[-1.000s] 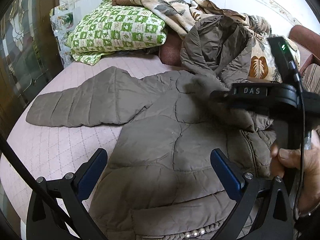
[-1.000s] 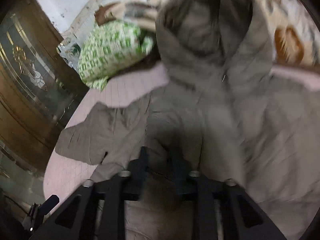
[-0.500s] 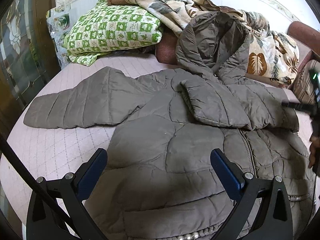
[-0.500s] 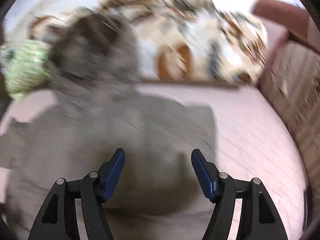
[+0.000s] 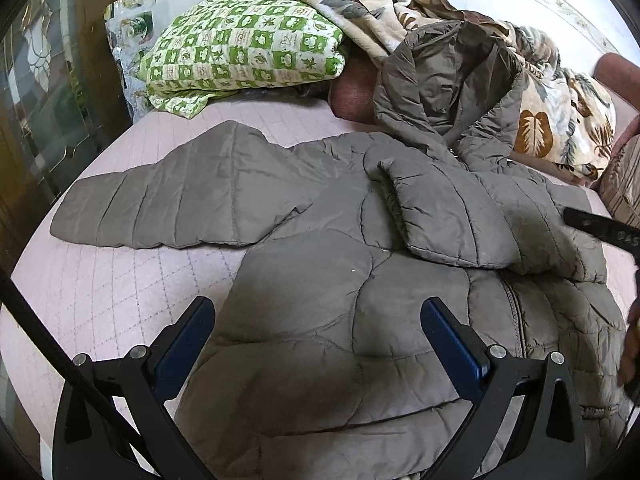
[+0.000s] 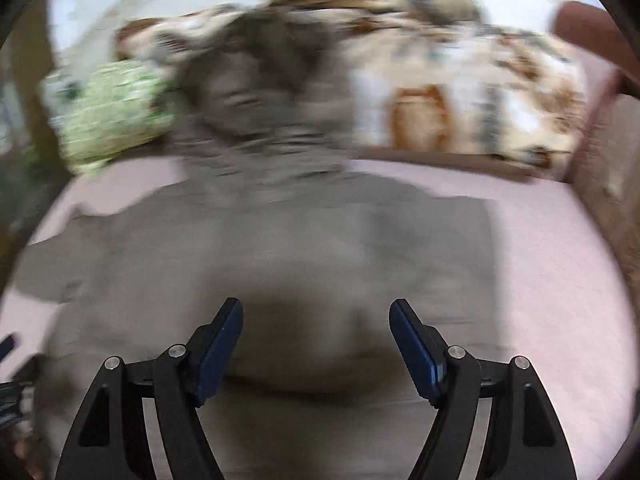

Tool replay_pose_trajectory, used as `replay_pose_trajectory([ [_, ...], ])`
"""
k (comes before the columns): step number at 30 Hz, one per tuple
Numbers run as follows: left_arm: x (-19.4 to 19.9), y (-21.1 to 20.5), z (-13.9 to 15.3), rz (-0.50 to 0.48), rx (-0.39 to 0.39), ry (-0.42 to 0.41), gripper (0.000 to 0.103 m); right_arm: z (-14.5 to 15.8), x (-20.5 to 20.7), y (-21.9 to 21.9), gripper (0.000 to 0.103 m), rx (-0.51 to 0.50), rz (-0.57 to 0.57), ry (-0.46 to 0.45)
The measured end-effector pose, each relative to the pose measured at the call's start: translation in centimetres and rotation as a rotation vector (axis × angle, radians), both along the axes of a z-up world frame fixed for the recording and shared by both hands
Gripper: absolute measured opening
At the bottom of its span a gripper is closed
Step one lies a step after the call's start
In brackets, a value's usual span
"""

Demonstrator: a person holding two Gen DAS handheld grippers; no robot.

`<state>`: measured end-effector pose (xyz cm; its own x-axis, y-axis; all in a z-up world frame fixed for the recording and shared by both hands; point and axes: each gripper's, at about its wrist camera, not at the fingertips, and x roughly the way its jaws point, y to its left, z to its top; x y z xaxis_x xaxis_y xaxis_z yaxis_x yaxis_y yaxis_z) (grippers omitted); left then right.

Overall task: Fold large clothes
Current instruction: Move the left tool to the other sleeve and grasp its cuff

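Where jacket (image 5: pixel 320 320) sprawls, pink quilted bed (image 5: pixel 120 280).

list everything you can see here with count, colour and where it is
puffer jacket: one, grey-brown, spread on the bed, one sleeve stretched out to the side, other sleeve folded across the chest, hood propped against the bedding
bed cover: one, pale pink quilted, under the jacket
pillow: one, green and white check, at the head of the bed
leaf-print blanket: one, cream and brown, heaped behind the hood
brown cushion: one, reddish brown, between pillow and hood
left hand-held gripper: one, black with blue pads, open above the jacket's body
right hand-held gripper: one, black with blue pads, open above the jacket, view blurred
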<state>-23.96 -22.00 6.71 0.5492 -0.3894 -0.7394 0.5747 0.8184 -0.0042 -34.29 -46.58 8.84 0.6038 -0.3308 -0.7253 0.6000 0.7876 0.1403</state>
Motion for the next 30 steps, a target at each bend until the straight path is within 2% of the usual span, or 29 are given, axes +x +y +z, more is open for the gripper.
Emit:
replay_pose_trajectory([
  [5,0.6,0.9,0.3,0.019,-0.006,-0.004,0.103,-1.7,5.7,4.2,0.079,0.044,0.110,0.037],
  [9,2.0,2.2,0.6,0.046,-0.022,0.009,0.103,-5.4,9.3,5.6,0.082,0.074,0.147,0.180],
  [11,2.9,3.3,0.9,0.062,-0.039,0.016,0.103,-4.8,8.2,6.2,0.082,0.057,0.154,0.156],
  [14,4.4,5.2,1.5,0.103,-0.061,0.011,0.103,-2.5,5.2,6.7,0.082,0.097,0.181,0.052],
  [19,8.4,10.2,1.7,0.209,-0.102,0.033,0.103,0.8,-1.3,9.5,0.082,0.019,0.229,-0.049],
  [22,11.4,14.1,1.7,0.274,-0.160,0.067,0.103,0.8,-4.5,10.2,0.083,-0.018,0.203,-0.108],
  [25,14.6,18.5,1.2,0.364,-0.229,0.121,0.101,0.2,-5.5,9.2,0.083,0.029,0.191,-0.103],
  [27,17.1,21.6,0.5,0.419,-0.291,0.172,0.077,0.3,-5.6,8.6,0.083,0.019,0.183,-0.108],
  [29,19.6,24.6,-0.4,0.480,-0.353,0.231,0.064,0.7,-5.9,8.2,0.083,0.026,0.186,-0.130],
  [30,20.6,26.1,-0.8,0.506,-0.393,0.256,0.061,0.9,-6.1,8.1,0.083,0.033,0.189,-0.145],
])
